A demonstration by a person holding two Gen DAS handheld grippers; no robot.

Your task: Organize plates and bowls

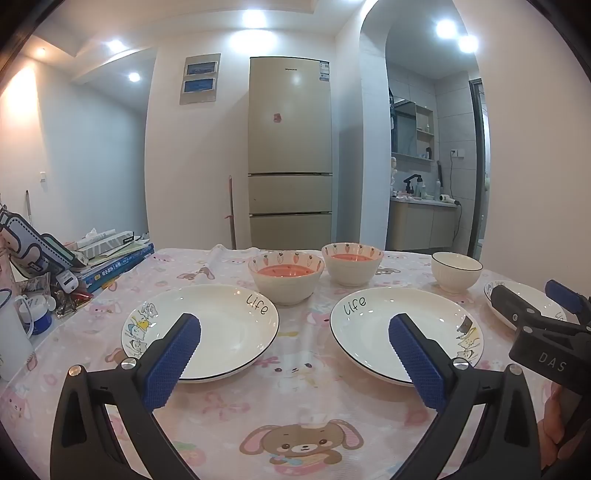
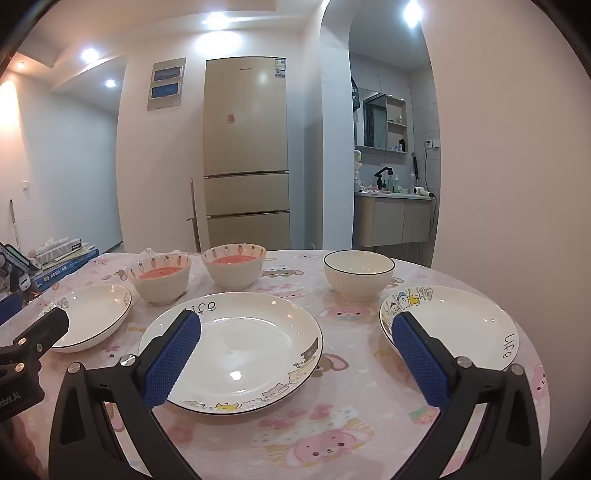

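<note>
Bright ceiling spotlights (image 1: 255, 18) flare; edges bend, vignetted.

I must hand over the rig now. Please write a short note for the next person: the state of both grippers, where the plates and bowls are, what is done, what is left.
Left gripper: open, holds nothing, above the near table edge.
Right gripper: open, holds nothing.
Three "life" plates lie apart on the tablecloth: left plate, middle plate, right plate.
Behind them stand two carrot-pattern bowls with pink insides, and a white ribbed bowl to the right.
Done: nothing is stacked yet.
Left: probably stack the three plates and gather the bowls.
</note>
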